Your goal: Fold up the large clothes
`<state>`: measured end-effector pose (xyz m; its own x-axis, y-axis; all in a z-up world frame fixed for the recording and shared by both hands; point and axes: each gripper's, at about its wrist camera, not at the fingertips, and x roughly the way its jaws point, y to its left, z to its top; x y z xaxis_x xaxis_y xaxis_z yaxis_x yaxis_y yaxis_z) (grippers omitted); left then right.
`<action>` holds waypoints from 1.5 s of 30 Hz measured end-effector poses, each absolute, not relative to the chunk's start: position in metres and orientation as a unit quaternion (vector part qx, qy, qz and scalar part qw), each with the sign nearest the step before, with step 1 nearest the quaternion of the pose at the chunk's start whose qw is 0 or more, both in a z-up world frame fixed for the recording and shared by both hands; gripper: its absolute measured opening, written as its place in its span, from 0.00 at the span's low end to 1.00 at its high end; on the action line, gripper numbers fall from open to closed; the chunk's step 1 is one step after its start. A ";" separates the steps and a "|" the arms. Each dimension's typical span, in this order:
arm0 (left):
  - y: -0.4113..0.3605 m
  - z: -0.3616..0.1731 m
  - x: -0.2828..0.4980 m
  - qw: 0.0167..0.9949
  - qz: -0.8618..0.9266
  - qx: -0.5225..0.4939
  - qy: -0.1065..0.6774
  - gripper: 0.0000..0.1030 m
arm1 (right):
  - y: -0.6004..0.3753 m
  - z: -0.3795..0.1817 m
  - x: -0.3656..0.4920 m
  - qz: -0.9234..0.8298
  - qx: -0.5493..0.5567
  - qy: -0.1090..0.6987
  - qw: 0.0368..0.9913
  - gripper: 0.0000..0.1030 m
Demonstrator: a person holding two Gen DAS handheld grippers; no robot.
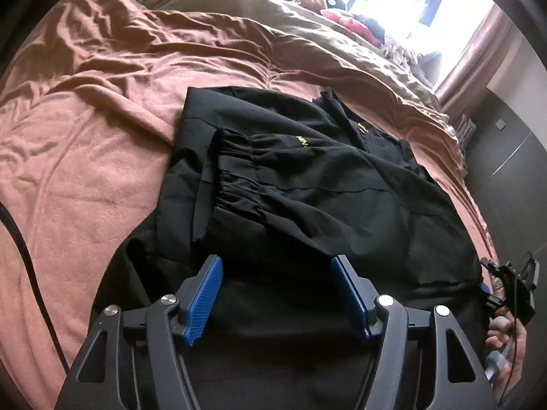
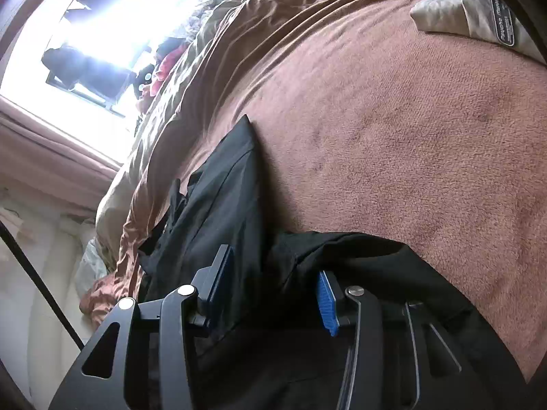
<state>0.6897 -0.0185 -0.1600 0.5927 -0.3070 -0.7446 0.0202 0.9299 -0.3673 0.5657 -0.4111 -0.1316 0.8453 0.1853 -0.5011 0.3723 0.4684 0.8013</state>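
Tilting down over black jacket [image 1: 307, 177], both hand-held grippers, L [image 1: 277, 294] & R [image 2: 273, 290], gape apart.

I can make out small yellow lettering [image 1: 302, 141] on the black jacket [image 1: 307, 184], but it sits sideways and too small for me to read. On my right camera, a dark label [image 2: 502, 20] on the pale pillow [image 2: 444, 10] carries white print; I cannot read it for certain.
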 end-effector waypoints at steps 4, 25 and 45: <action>-0.018 -0.143 0.684 0.878 -0.088 -0.165 0.440 0.65 | -0.409 -0.127 0.562 -0.062 0.519 0.271 0.808 0.42; -0.023 -0.041 0.537 0.892 -0.080 -0.175 0.410 0.99 | -0.357 -0.043 0.457 -0.044 0.412 0.283 0.865 0.89; 0.002 0.045 0.333 0.938 -0.053 -0.113 0.324 0.99 | -0.336 0.029 0.266 -0.037 0.220 0.283 0.933 1.00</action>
<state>0.3325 0.0017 0.0453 0.7842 -0.1731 -0.5959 0.0268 0.9688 -0.2463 0.2664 -0.3358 0.0286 0.8368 0.0549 -0.5448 0.1942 0.9006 0.3889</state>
